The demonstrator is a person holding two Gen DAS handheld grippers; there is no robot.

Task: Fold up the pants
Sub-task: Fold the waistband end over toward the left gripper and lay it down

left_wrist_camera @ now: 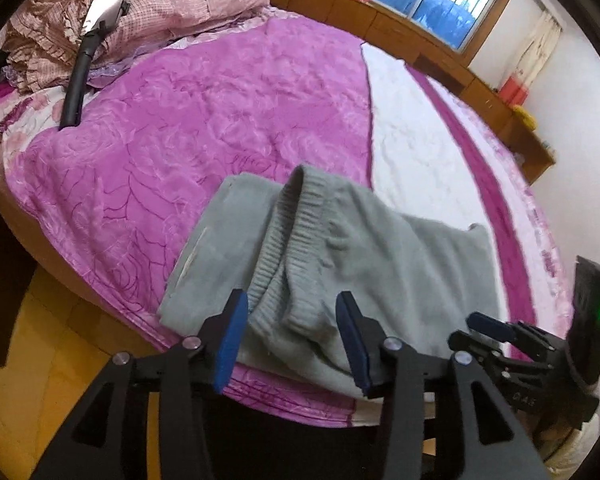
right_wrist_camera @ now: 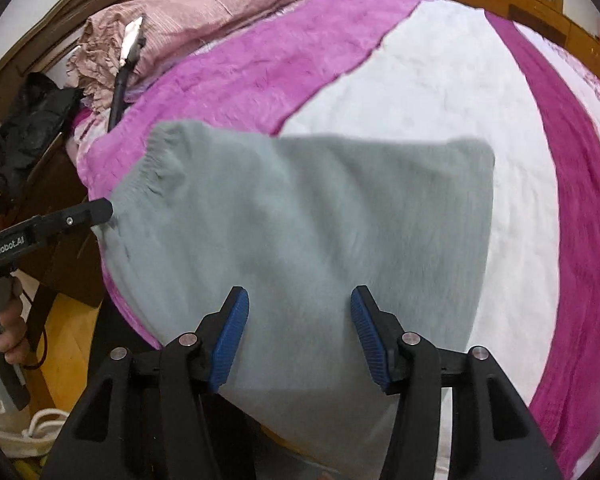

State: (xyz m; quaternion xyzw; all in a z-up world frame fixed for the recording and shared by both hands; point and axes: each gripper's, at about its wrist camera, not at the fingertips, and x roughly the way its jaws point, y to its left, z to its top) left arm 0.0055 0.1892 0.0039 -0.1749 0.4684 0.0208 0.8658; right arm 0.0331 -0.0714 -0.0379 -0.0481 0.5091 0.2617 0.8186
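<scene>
Grey pants point(right_wrist_camera: 300, 216) lie folded on the pink blanket point(left_wrist_camera: 180, 140) near the bed's front edge, ribbed waistband point(left_wrist_camera: 284, 240) on top; left gripper point(left_wrist_camera: 292, 320) jaws apart, nothing clamped; right gripper point(right_wrist_camera: 298, 320) jaws apart above the cloth, not pinching it.

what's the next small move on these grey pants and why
Probably lift both grippers clear. The grey pants already lie in a compact fold on the bed, and the left gripper and right gripper are open, gripping nothing.
</scene>
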